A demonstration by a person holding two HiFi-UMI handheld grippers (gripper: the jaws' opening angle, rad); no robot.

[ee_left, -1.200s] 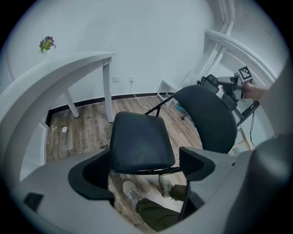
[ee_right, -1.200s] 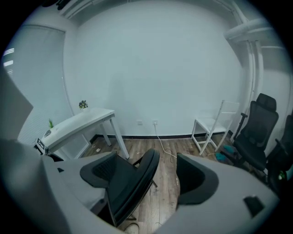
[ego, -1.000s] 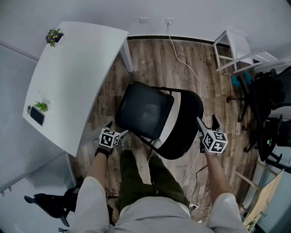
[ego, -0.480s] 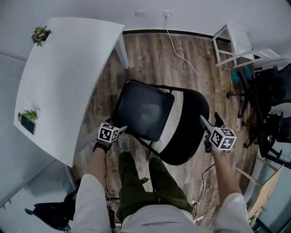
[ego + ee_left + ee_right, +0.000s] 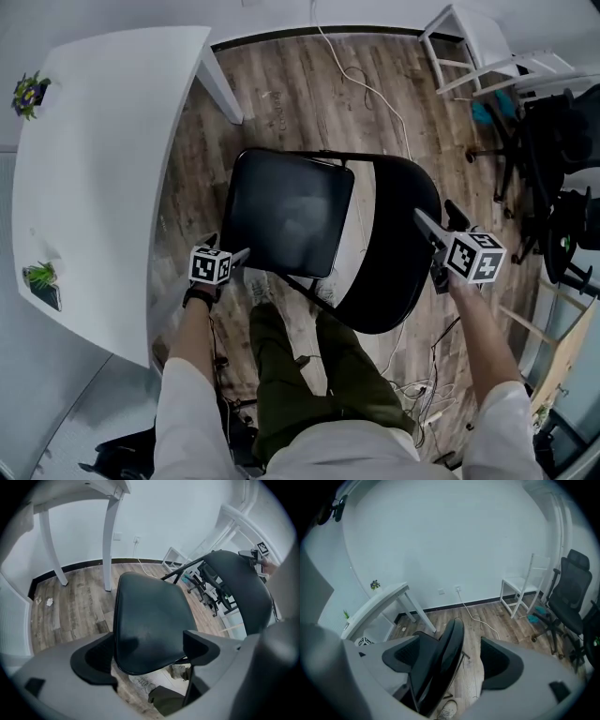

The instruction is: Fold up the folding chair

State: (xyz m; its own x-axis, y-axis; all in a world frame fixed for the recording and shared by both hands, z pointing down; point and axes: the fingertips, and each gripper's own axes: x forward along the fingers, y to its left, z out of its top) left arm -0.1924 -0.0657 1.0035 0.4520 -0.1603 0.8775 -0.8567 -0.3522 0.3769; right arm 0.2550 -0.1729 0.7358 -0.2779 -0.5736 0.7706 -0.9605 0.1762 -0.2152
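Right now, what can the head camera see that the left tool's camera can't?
Only the head view shows the white table's top, with a flowering plant and a small green plant on it.

Only the left gripper view shows the wall socket. It also shows the left tool with its jaws apart and the seat's front edge between them.

Both views show the folding chair's black seat, its backrest, the wooden floor and the right tool.
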